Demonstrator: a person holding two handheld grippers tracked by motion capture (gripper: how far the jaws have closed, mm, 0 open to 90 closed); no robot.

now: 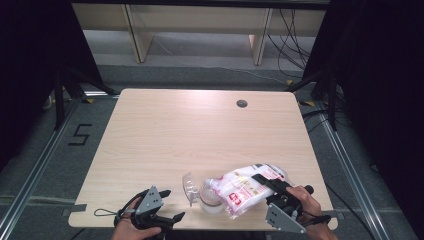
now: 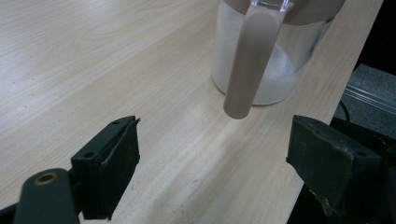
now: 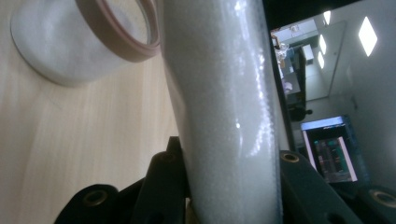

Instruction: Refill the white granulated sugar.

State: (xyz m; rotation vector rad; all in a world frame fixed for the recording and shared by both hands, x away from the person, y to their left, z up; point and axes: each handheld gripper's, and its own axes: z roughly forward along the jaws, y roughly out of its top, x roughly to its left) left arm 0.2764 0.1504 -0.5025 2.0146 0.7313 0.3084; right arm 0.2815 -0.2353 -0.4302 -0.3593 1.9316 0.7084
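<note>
Firmly, right gripper [image 1: 270,184] fingers clamp the bag [image 1: 247,187] over the jar [image 1: 210,197].

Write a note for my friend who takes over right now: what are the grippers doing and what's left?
Right hand-held gripper: shut on the bag of white granules, tilted with its corner at the glass jar.
Left hand-held gripper: open, holding nothing, resting at the near table edge, left of the jar.
Jar: upright near the front edge, its hinged lid flipped open to the left, a layer of white granules already inside.
Done: jar opened, bag lifted to the mouth, some granules in.
Left: probably finish pouring, set the bag down, close the lid.
</note>
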